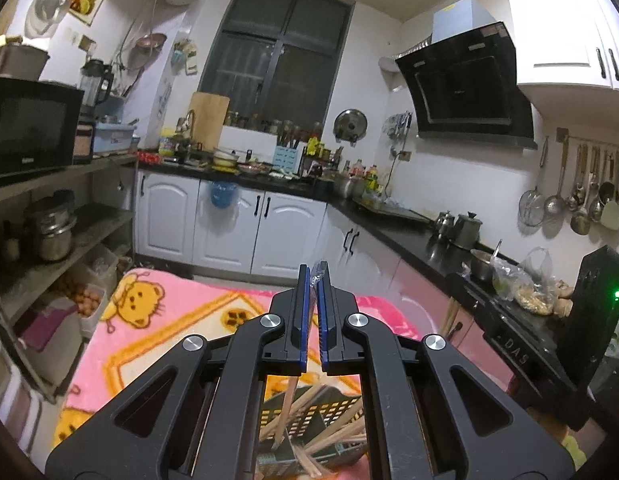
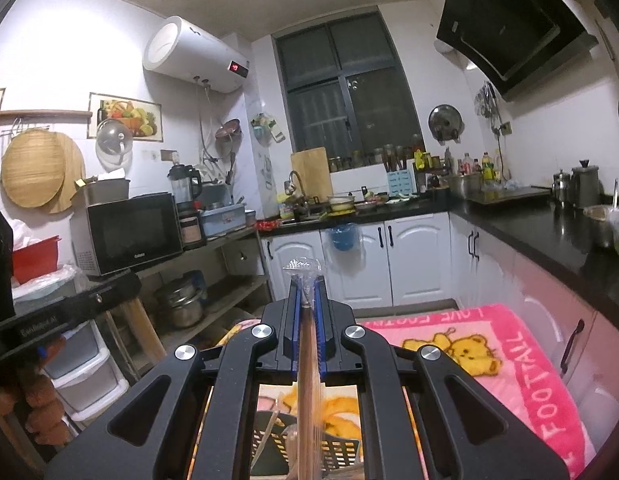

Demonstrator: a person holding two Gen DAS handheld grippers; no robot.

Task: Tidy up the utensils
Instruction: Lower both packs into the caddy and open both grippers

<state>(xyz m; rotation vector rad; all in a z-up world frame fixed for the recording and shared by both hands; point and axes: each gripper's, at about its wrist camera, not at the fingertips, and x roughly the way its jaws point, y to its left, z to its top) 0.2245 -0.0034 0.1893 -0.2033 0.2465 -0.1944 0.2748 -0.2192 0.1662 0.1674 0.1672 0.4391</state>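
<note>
Jaws pinched on both sides: the left gripper [image 1: 314, 280] has its blue pads closed on a scrap of clear wrapper, while the right gripper [image 2: 307, 292] clamps a plastic-wrapped chopstick bundle [image 2: 308, 368] lengthwise, crinkled wrapper poking past the tips. Just below, a slotted utensil basket [image 1: 333, 412] holds loose chopsticks [image 1: 337, 432] criss-crossed inside. It sits on the pink bear blanket [image 1: 157, 320]. Farther off, white cabinets [image 1: 225, 228] and the dark window [image 1: 277, 60].

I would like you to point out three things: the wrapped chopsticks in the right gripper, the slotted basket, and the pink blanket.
wrapped chopsticks [image 2: 308, 344], right wrist view, on the brown shaft between the fingers.
slotted basket [image 1: 333, 410], left wrist view, on its perforated wall.
pink blanket [image 2: 545, 396], right wrist view, on its pink lettered border.
</note>
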